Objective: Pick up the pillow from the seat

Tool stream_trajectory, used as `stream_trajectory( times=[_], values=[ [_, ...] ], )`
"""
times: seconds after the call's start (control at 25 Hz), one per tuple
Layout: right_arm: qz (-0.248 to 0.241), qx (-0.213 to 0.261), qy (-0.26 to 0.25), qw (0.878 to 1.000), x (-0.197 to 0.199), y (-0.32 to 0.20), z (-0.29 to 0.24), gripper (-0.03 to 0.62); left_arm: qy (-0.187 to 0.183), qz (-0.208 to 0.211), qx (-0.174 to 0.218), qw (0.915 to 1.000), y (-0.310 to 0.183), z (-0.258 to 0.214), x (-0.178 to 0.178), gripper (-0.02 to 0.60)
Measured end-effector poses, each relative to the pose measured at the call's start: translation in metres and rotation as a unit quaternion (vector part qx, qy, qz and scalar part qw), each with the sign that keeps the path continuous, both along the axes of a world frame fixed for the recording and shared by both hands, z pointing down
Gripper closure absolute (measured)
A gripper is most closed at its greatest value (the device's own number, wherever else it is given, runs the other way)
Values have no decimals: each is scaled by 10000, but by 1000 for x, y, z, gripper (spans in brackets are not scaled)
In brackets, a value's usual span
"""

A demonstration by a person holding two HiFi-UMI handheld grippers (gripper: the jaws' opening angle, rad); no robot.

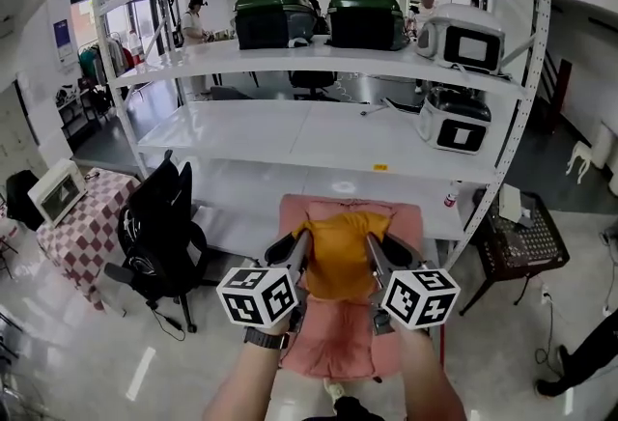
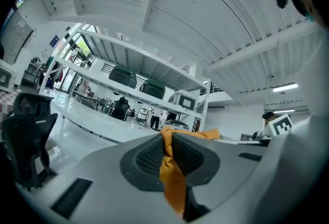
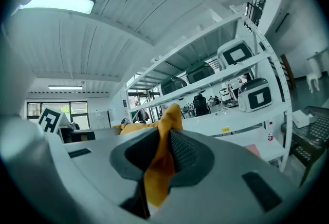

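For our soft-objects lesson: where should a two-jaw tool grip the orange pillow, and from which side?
Pinch its left and right edges, one tool from each side. The orange pillow is wide and limp, so one grip would probably let it sag; its edge folds thin between jaws, as the left tool and right tool show.

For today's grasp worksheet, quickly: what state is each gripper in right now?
Left gripper: closed on the pillow.
Right gripper: closed on the pillow too.
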State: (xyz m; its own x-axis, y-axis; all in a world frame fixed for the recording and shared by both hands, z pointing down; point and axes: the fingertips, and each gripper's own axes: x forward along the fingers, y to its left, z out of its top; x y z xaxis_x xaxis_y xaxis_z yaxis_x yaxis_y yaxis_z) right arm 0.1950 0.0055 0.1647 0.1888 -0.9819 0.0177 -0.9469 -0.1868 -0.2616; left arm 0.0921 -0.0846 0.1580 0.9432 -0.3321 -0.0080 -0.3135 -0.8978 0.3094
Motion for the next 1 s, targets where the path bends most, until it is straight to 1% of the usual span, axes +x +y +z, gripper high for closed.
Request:
stream_trajectory(
  times=[0.2, 0.32, 0.56, 1.0],
  values=[
    [-52, 17, -1, 10000, -3, 1, -4, 533, -79, -37, 210, 9997, 3, -8, -3, 541],
    [-57, 42, 64, 10000, -4, 3, -9, 533, -71, -28, 273, 9996, 6, -13, -4, 541],
    [-19, 3, 195, 9998, -4, 5, -13, 536, -34, -5, 295, 9996, 10, -17, -4, 541],
    [-12, -115, 132, 9998, -4, -2, -3, 537, -100, 5, 249, 9996, 2, -8, -2, 541]
  ],
)
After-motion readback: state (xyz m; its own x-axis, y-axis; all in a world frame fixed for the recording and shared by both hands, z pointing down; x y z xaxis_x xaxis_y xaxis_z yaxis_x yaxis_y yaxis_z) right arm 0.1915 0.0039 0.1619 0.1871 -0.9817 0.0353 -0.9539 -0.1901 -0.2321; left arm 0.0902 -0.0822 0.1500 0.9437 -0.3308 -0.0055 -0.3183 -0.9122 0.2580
